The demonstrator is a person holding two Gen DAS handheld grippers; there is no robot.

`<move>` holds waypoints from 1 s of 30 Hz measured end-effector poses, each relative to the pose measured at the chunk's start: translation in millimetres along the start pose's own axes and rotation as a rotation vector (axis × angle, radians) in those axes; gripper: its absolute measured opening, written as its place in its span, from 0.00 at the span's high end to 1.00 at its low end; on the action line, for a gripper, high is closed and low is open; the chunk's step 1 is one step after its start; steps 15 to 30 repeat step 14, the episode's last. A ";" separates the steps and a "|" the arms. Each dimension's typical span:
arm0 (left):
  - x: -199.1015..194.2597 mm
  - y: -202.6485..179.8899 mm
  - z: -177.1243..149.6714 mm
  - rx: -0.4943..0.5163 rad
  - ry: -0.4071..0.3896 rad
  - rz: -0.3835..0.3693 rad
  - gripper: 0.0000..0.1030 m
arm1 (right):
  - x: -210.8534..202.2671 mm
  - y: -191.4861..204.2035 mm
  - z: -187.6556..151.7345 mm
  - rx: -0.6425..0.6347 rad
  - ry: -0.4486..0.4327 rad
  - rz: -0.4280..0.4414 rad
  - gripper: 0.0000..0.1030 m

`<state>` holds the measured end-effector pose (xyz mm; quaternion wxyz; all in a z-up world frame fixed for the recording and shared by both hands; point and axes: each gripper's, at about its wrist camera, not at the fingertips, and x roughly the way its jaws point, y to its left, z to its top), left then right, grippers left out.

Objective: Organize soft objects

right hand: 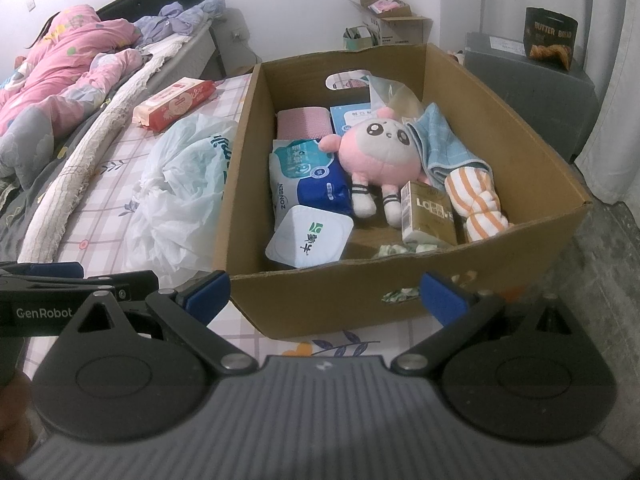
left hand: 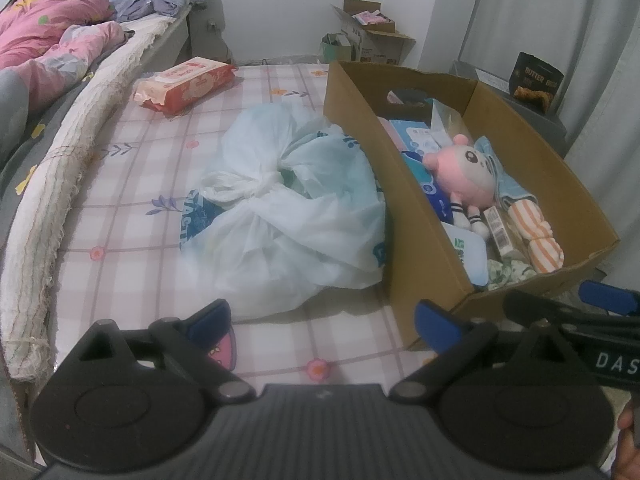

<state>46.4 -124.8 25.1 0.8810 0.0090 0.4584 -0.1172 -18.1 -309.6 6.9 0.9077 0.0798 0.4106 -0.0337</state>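
- A black paper bag [right hand: 551,37] printed "BUTTER BREAD" stands on a grey cabinet [right hand: 532,76] near a pale curtain [right hand: 616,80].
- The left gripper [left hand: 324,326] reads "GenRobot" on its side in the right wrist view; the right gripper [right hand: 326,292] shows the letters "DAS" in the left wrist view. Both hover with their blue-padded jaws spread apart and nothing between them.
- An open cardboard box [right hand: 532,152] sits on a bed sheet [left hand: 132,216] with a pink check and small flowers.
- Inside the box, a pink and grey plush doll [right hand: 380,152] lies face up, touching a blue tissue pack [right hand: 308,184] marked "ZONSEN", a gold carton [right hand: 430,214] and a blue towel [right hand: 444,148]. An orange-striped cloth [right hand: 474,204] lies against the box's right wall.
- A white lidded tub [right hand: 310,242] with green Chinese characters leans at the box's front.
- A knotted white plastic bag [left hand: 292,208] rests against the box's left wall.
- A red wipes pack [left hand: 186,84] lies farther back on the sheet.
- A pink quilt [left hand: 48,36] is heaped on the adjoining bed, by white walls.
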 end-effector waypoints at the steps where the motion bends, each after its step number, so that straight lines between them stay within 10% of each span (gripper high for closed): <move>1: 0.2 0.3 0.2 0.000 0.001 0.000 0.04 | 0.0 -0.1 -0.1 0.000 0.000 0.000 0.01; 30: 1.0 1.4 0.2 -0.003 0.003 -0.002 0.04 | -1.3 0.0 -0.6 0.000 -0.001 0.002 0.01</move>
